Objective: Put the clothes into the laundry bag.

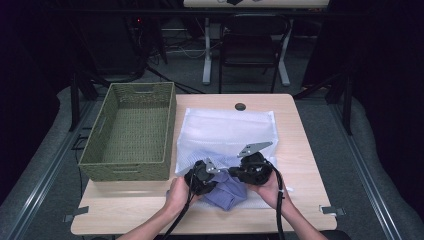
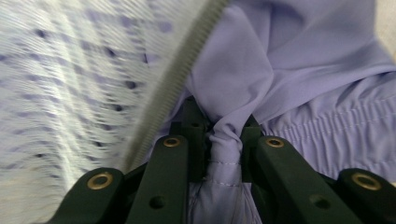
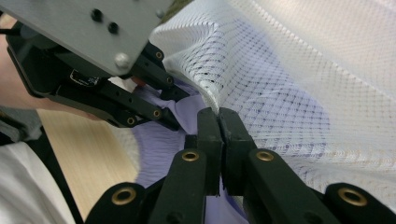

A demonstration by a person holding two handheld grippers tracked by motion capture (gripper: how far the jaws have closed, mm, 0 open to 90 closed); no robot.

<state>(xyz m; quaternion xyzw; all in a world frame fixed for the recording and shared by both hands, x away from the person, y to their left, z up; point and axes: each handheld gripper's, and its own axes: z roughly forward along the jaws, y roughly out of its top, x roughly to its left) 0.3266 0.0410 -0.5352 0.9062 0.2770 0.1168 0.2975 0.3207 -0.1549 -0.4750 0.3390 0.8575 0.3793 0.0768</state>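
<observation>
1. Left gripper point(image 2: 223, 149): in the left gripper view its two black jaws are closed narrowly on a bunched fold of the lilac fabric garment point(image 2: 299, 70), which fills the slot between them and fans out toward 12 and 2 o'clock. In the high view this gripper point(image 1: 200, 176) sits at about 6 o'clock of the table, held in the person's left hand point(image 1: 176, 194).

2. Right gripper point(image 3: 219, 116): in the right gripper view its jaws stand pressed together, pinching the edge of the white mesh laundry bag point(image 3: 299, 84), which rises from the tips toward 1 o'clock. In the high view the gripper point(image 1: 252, 167) lies just at 3 o'clock of the left one, in the person's right hand point(image 1: 272, 190), with a grey three-cornered plate on top.

3. Garment: in the high view it lies at the bag's near edge, between and just below the two grippers point(image 1: 227, 192), partly under the mesh. A gathered, elastic-like band shows at 4 o'clock in the left gripper view.

4. Bag: spread flat over the middle of the light wooden table point(image 1: 125, 212), reaching toward 12 o'clock point(image 1: 225, 130). Its zipper point(image 2: 182, 70) runs diagonally from 1 to 7 o'clock in the left gripper view.

5. Olive-green woven rectangular basket point(image 1: 150, 90): stands at 9 to 10 o'clock of the bag, just beside it, at the table's left edge.

6. Black folding chair point(image 1: 250, 45): on the floor beyond the table, at 12 o'clock.
</observation>
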